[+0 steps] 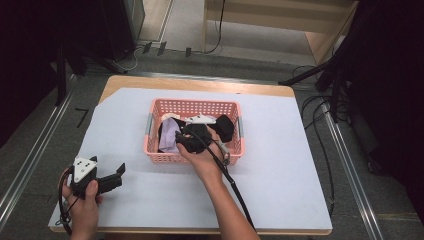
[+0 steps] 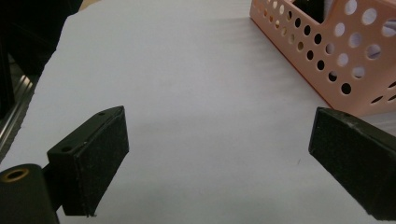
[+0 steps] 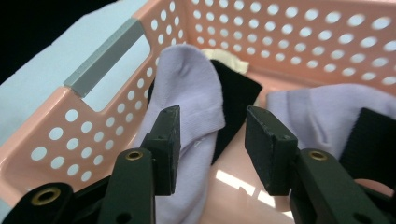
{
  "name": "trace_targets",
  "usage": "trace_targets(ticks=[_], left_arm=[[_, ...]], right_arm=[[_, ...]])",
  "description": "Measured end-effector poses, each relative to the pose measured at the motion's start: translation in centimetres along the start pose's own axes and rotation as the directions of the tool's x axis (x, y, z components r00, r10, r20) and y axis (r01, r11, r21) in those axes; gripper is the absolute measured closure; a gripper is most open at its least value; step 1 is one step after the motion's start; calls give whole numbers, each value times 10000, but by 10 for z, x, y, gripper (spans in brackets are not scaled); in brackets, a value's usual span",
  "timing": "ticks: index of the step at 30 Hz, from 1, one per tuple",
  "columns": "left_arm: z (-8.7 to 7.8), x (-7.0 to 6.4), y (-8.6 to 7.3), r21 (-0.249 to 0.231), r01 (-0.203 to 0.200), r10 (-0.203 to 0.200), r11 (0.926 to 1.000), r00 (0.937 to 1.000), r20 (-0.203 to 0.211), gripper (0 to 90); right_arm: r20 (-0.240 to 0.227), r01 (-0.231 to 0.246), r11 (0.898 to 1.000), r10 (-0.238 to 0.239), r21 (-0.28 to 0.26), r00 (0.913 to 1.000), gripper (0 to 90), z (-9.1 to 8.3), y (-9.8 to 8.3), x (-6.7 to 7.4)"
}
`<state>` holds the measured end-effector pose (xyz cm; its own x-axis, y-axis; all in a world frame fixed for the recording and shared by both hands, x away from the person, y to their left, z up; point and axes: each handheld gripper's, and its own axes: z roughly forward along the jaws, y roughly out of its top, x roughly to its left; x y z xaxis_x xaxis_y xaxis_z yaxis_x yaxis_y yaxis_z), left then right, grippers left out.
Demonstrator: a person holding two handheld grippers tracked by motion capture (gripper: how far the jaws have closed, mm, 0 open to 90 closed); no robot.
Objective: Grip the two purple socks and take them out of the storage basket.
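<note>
A pink perforated basket (image 1: pixel 192 103) stands mid-table and holds socks. Inside it lie a lavender sock (image 1: pixel 169 136) and a black sock (image 1: pixel 225 126). My right gripper (image 1: pixel 182 136) reaches down into the basket. In the right gripper view its jaws (image 3: pixel 212 116) stand open, a little apart, at the edge of the lavender sock (image 3: pixel 187 79), with a black sock (image 3: pixel 236 93) behind the gap. More lavender fabric (image 3: pixel 317 112) lies to the right. My left gripper (image 1: pixel 119 176) hovers over the sheet at the near left, wide open (image 2: pixel 219 135) and holding nothing.
A white sheet (image 1: pixel 280 150) covers the wooden table. The basket's corner (image 2: pixel 336 56) rises ahead and to the right of the left gripper. The basket has a grey handle (image 3: pixel 105 56). A cable (image 1: pixel 235 187) trails from the right gripper along the forearm.
</note>
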<state>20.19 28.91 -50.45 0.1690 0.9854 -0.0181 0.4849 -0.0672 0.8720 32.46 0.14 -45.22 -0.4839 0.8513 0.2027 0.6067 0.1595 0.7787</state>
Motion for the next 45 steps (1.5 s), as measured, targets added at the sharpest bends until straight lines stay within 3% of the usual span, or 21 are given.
trace_targets(ticks=[5,9,12,16,17,19,21,22,24,25,27,29,31,34,35,36,39,40,42,45], left_arm=[[0,0,0,23,-8,8,10000,10000,4,56],[0,0,0,35,-32,32,10000,10000,6,56],[0,0,0,41,-37,37,10000,10000,9,56],[0,0,0,43,-41,41,10000,10000,13,56],[0,0,0,42,-40,40,10000,10000,12,56],[0,0,0,38,-37,37,10000,10000,13,56],[0,0,0,61,-47,47,10000,10000,15,56],[0,0,0,61,-39,39,10000,10000,12,56],[1,-1,0,51,-55,55,10000,10000,10,56],[1,-1,0,65,-56,56,10000,10000,4,56],[0,-1,0,58,-60,60,10000,10000,6,56],[0,-1,0,62,-60,60,10000,10000,9,56],[0,-1,0,67,-61,61,10000,10000,-3,56],[0,-1,0,68,-52,52,10000,10000,-3,56],[0,0,0,61,-47,47,10000,10000,15,56],[0,0,0,61,-47,47,10000,10000,15,56],[0,0,0,63,-46,46,10000,10000,15,56],[0,0,0,62,-30,30,10000,10000,14,56],[0,0,0,61,-36,36,10000,10000,16,56],[0,0,0,59,-41,41,10000,10000,13,56]], right_arm=[[21,-203,9979,202,612,9998,552,12,3,7],[150,-732,9890,719,1283,9973,512,20,4,8],[200,-1474,9717,1462,1845,9891,449,25,7,6],[411,-1903,9507,1859,2450,9817,392,35,8,6],[411,-1903,9507,1859,2450,9817,392,35,8,6],[510,-1996,9394,1931,2788,9799,393,39,10,5],[501,-2185,9218,2138,3202,9756,393,43,11,5],[501,-2185,9218,2138,3202,9756,393,43,11,5],[582,-2374,9055,2320,3518,9710,413,48,11,6],[582,-2374,9055,2320,3518,9710,413,48,11,6],[832,-2447,8940,2305,3753,9695,463,50,12,7],[796,-2342,8987,2205,3708,9721,545,51,12,7],[735,-2495,8920,2397,3770,9681,629,50,12,8],[583,-2537,8930,2503,3716,9664,750,47,13,7],[704,-2445,8983,2352,3650,9694,824,46,13,8],[704,-2445,8983,2352,3650,9694,824,46,13,8],[740,-2141,9162,2009,3388,9768,879,45,12,7],[782,-2198,9180,2055,3301,9755,881,43,12,7],[542,-2308,9326,2247,2776,9729,886,37,13,5],[336,-2453,9372,2447,2479,9690,888,33,14,3]])
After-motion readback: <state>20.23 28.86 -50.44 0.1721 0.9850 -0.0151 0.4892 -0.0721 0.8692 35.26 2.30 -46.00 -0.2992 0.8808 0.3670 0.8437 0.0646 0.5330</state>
